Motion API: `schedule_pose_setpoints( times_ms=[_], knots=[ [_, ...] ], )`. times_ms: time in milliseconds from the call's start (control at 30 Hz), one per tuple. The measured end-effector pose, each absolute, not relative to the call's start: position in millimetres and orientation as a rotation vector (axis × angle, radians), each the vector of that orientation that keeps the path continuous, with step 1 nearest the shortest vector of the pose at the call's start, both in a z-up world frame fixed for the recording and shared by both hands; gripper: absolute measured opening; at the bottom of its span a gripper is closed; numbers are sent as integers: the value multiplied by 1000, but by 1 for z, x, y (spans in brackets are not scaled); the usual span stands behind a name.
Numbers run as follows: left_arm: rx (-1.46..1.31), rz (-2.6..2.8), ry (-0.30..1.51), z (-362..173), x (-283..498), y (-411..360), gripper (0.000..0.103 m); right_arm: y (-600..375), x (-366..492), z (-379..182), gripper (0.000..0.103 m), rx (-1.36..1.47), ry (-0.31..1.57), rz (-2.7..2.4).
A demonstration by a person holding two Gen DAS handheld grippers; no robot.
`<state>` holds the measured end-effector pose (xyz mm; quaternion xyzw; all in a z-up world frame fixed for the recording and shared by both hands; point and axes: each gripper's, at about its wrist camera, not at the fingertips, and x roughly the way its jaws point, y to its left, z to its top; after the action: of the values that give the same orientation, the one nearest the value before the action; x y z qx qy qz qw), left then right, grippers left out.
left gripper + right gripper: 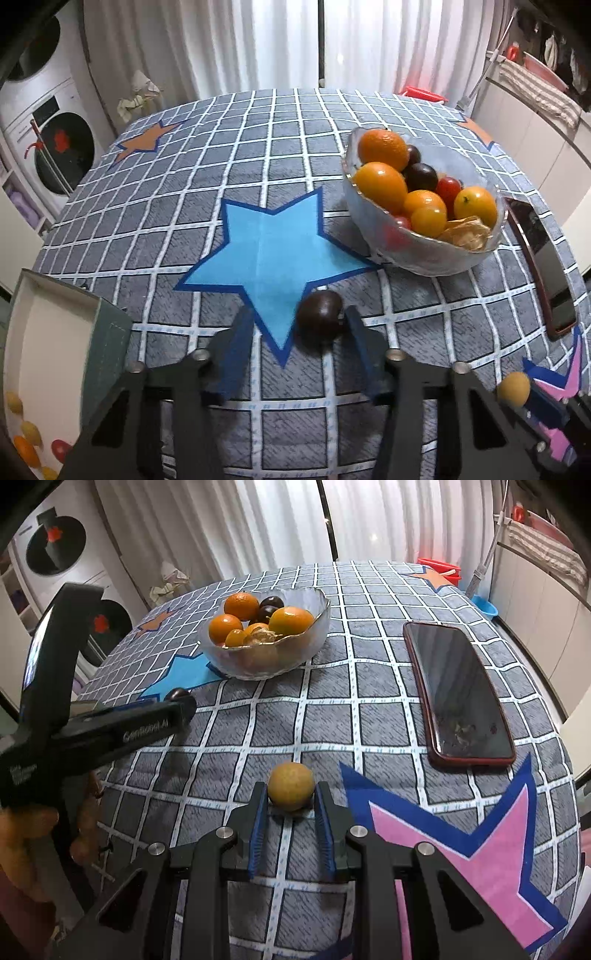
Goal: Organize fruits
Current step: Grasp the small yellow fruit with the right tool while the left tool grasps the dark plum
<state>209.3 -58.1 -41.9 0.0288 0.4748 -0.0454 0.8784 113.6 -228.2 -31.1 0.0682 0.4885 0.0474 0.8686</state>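
A dark round fruit (320, 318) lies on the cloth at the blue star's (266, 243) lower edge. My left gripper (297, 321) is open around it, the right finger touching it, the left finger apart. A yellow-brown round fruit (291, 785) sits between the tips of my right gripper (290, 794), whose jaws stand close against its sides; it also shows in the left wrist view (513, 389). A glass bowl (424, 254) holds oranges, small yellow fruits and dark and red ones; it also shows in the right wrist view (295, 653).
A phone in a red case (458, 694) lies right of the bowl. A white box with a green rim (51, 332) at the left holds several small fruits. The left gripper's body (92, 731) crosses the right wrist view. A pink star (480, 867) is on the cloth.
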Motion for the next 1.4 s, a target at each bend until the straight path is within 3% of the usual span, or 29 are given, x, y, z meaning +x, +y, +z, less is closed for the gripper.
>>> schedule_pose_setpoints(
  times_ms=[100, 600, 867, 933, 967, 1000, 1400],
  knots=[
    [78, -113, 985, -41, 201, -64, 26, -227, 105, -30, 28, 139, 1024, 105],
    [27, -84, 979, -40, 76, -31, 26, -227, 29, -27, 28, 103, 1010, 111],
    [85, -73, 961, -28, 93, -36, 27, -228, 19, -27, 32, 101, 991, 105],
    [114, -74, 946, -23, 112, -43, 48, -228, 19, -27, 32, 104, 987, 104],
    [115, -62, 929, -21, 122, -44, 76, -229, 19, -27, 32, 105, 985, 104],
    [107, -50, 897, -18, 130, -45, 80, -229, 19, -27, 32, 104, 982, 106],
    [119, -44, 938, -44, 200, -62, 77, -233, 18, -27, 32, 129, 982, 126]
  ],
)
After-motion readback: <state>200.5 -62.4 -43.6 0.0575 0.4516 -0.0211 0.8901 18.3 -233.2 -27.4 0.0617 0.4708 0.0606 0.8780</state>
